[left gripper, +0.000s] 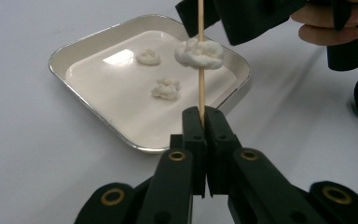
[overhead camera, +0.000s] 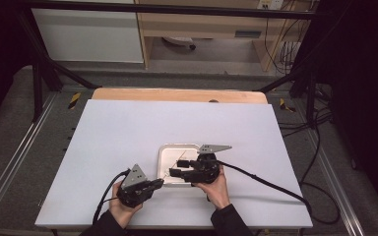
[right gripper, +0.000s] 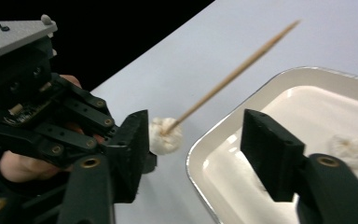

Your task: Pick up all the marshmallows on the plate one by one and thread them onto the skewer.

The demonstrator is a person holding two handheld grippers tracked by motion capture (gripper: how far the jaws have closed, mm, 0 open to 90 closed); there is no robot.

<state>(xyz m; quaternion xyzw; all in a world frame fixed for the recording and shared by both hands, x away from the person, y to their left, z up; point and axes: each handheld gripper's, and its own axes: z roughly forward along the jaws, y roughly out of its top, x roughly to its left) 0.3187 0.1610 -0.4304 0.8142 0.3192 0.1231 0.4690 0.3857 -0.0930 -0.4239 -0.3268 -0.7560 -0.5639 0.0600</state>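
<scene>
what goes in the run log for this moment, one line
left claw: shut on skewer | white piece: threaded on skewer | right claw: open | tray: two pieces inside

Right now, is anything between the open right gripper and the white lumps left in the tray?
Nothing visible blocks it. The right gripper hangs open over the tray, where two loose lumps lie bare. The skewer, shut in the left gripper with one lump threaded on, stands at the tray's near edge, off to the side.

I find the table (overhead camera: 128,132) evenly lit from overhead, its surroundings dim. Glare marks the tray (left gripper: 93,39) floor near its far corner. In the right gripper view the skewer (right gripper: 233,74) is blurred; shadows are soft.
</scene>
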